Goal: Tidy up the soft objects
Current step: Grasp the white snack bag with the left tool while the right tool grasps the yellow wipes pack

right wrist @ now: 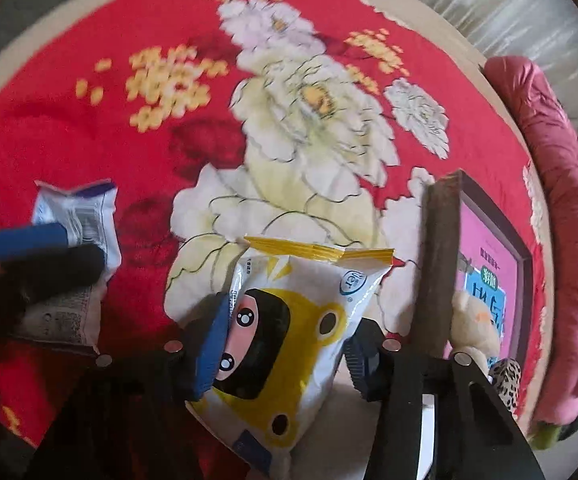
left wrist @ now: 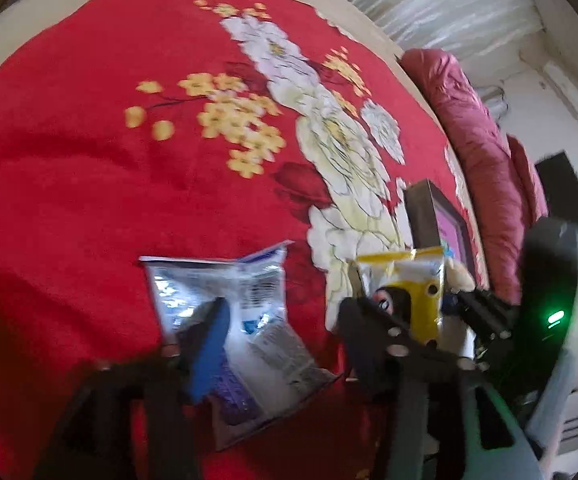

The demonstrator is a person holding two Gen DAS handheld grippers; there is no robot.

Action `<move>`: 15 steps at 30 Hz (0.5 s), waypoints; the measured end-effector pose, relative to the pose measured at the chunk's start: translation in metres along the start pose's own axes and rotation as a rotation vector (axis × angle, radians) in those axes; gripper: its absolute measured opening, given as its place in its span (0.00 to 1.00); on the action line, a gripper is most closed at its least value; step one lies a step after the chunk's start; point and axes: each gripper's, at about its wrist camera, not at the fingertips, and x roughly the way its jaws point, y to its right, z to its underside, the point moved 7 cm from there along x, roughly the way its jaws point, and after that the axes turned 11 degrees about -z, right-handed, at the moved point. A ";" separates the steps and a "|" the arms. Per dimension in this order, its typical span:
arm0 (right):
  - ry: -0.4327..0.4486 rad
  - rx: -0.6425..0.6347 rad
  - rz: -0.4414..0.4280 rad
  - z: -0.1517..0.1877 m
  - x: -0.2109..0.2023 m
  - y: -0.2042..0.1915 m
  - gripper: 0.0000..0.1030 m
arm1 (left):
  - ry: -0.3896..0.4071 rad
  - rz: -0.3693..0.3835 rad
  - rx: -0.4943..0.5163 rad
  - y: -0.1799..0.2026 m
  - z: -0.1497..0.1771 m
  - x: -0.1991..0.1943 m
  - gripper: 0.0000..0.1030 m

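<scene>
Clearly we have a packet in each gripper, over the red floral blanket point(right wrist: 69, 128). Our right gripper point(right wrist: 285, 344) closes on the yellow packet point(right wrist: 289, 320), the blue pad point(right wrist: 213, 352) pressing its left side and the other finger on its right edge. That packet hangs just above the blanket, beside the box point(right wrist: 489, 264) where a plush toy point(right wrist: 473, 320) already sits. Our left gripper point(left wrist: 285, 320) is at the silver packet point(left wrist: 233, 320); its blue finger point(left wrist: 209, 348) lies across the foil, but we cannot tell whether the far finger touches, so a firm grip there is uncertain.

To do this step well, we judge it best to carry the yellow packet over the box wall, lift it clear of the rim, and release only once it is above the opening. Foil packets are slippery and puffy, so we squeeze lightly and avoid twisting.

The yellow packet's long axis runs away from the right camera, sealed yellow end pointing forward and slightly up. The silver packet's long axis likewise runs away from the left camera, its crimped end far, the body creased and bent.
</scene>
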 end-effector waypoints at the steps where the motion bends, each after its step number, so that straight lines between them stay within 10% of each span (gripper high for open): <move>1: 0.019 0.015 -0.022 -0.001 -0.004 0.001 0.50 | 0.003 -0.010 0.023 0.007 0.002 0.001 0.59; 15: 0.334 0.157 -0.170 0.024 -0.115 0.021 0.50 | 0.099 -0.296 0.232 0.030 0.017 0.018 0.53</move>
